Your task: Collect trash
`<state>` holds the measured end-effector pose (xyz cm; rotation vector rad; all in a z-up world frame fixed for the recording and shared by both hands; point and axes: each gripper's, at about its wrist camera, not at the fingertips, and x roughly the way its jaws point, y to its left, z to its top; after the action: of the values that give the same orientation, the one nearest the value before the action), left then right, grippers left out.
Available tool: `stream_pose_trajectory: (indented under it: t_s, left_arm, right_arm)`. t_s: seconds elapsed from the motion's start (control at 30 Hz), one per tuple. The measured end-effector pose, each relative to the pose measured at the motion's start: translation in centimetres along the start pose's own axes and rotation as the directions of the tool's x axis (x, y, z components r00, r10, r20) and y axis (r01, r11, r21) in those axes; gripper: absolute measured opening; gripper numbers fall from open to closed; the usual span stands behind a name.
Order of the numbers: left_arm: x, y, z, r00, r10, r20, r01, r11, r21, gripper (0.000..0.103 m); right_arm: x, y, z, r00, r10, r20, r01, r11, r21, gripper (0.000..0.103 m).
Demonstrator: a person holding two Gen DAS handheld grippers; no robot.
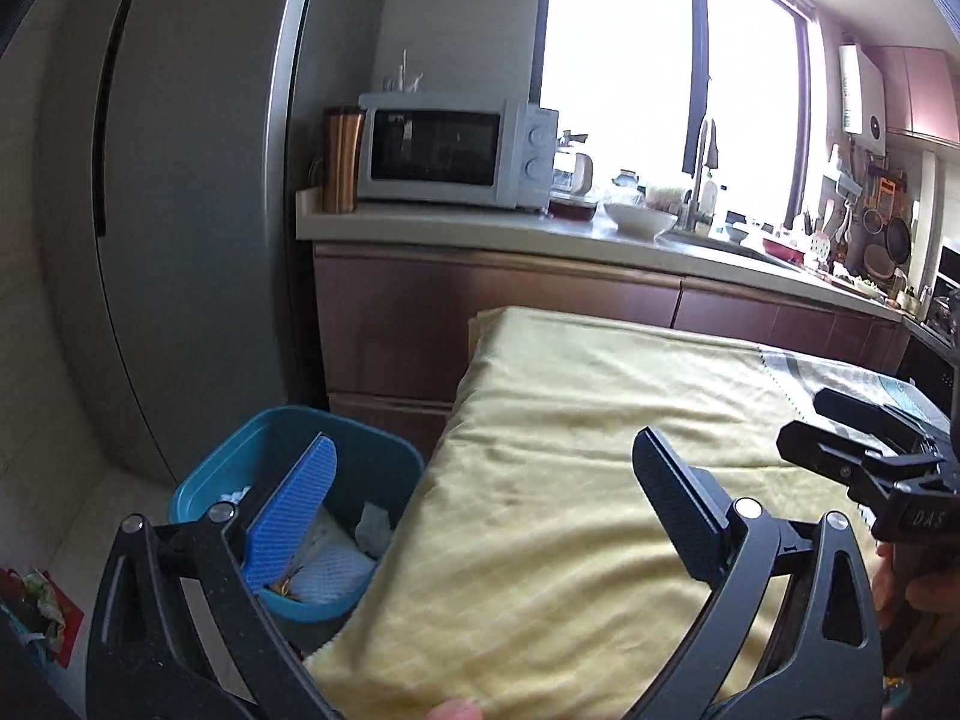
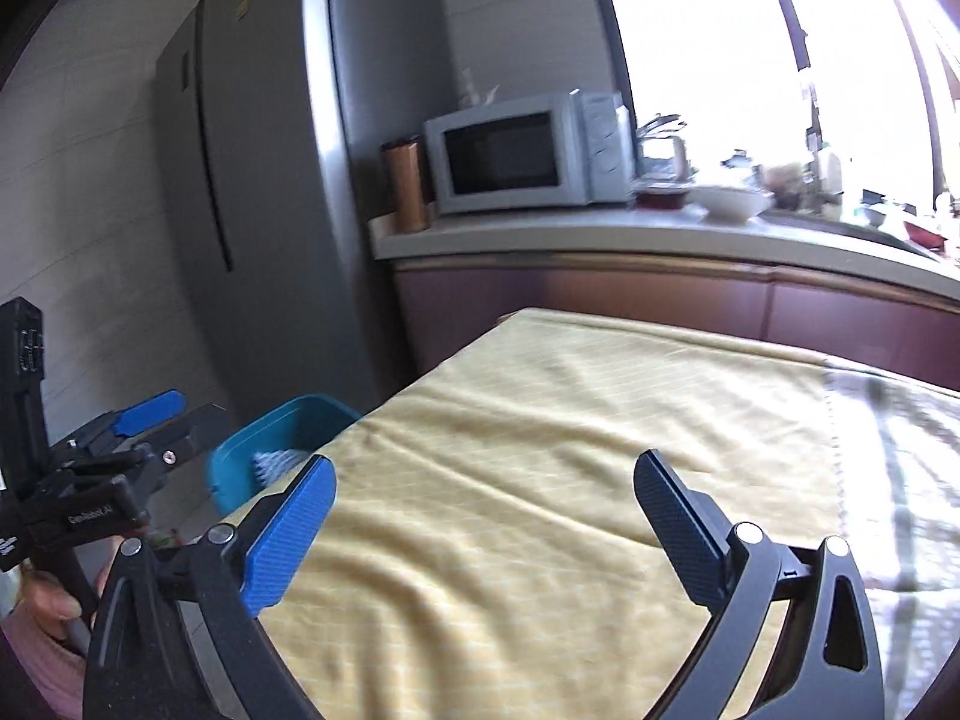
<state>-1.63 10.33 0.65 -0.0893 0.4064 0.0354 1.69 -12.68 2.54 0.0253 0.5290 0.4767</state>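
While the trash (image 1: 336, 552) lies already in the blue bin (image 1: 384, 450) on the floor beside the yellow-clothed table (image 1: 570, 420), the left gripper (image 1: 480, 516) hangs open and empty just above the bin's edge. The right gripper (image 2: 480, 528) is open over the bare cloth. A careless move could knock the bin over
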Motion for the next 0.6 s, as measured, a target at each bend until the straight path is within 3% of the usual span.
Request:
stream_pose_trajectory:
  t_s: [0.27, 0.6]
  left_arm:
    - [-1.4, -3.5, 0.4, 0.996, 0.013, 0.084, -0.016, 0.999, 0.038, 0.097]
    - [-2.3, -5.7, 0.1, 0.989, 0.014, 0.147, -0.024, 0.997, 0.068, 0.097]
  right_arm:
    - [-3.9, -2.5, -1.3, 0.981, -0.146, 0.125, 0.146, 0.989, 0.008, 0.096]
    - [-7.1, -3.9, -2.4, 0.95, -0.235, 0.207, 0.23, 0.972, 0.049, 0.096]
